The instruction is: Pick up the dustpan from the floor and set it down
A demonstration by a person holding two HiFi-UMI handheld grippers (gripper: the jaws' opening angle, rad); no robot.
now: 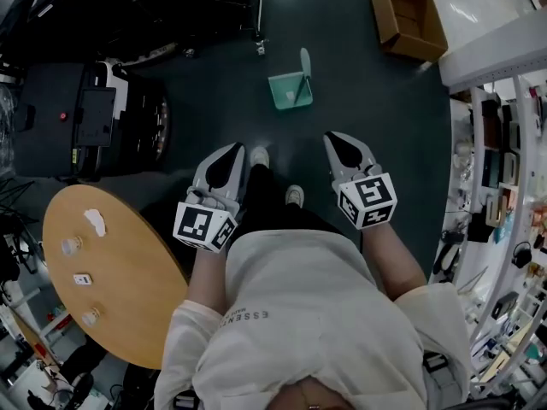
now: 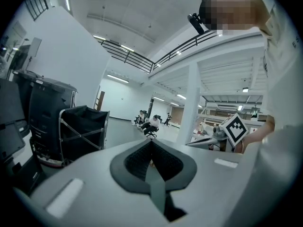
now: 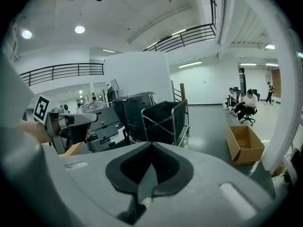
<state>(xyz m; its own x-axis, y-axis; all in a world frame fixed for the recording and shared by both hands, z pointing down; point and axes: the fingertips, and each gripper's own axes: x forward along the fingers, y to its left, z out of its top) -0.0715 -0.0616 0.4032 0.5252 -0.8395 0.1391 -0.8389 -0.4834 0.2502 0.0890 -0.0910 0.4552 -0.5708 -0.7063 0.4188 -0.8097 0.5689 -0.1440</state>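
Note:
A teal dustpan [image 1: 291, 89] with an upright handle stands on the dark floor ahead of me, seen only in the head view. Both grippers hang in the air well short of it, pointing toward it. My left gripper [image 1: 237, 147] is to the dustpan's lower left and its jaws meet at the tip with nothing between them; the left gripper view shows the left gripper [image 2: 151, 141] the same way. My right gripper [image 1: 333, 137] is to the dustpan's lower right, shut and empty, as the right gripper [image 3: 151, 144] also shows in its own view.
An open cardboard box [image 1: 408, 14] lies on the floor at the far right, beside a white shelf unit [image 1: 500, 45]. A black machine [image 1: 85, 118] and a black cart [image 3: 163, 119] stand at the left. A round wooden table [image 1: 128, 289] is close at my left.

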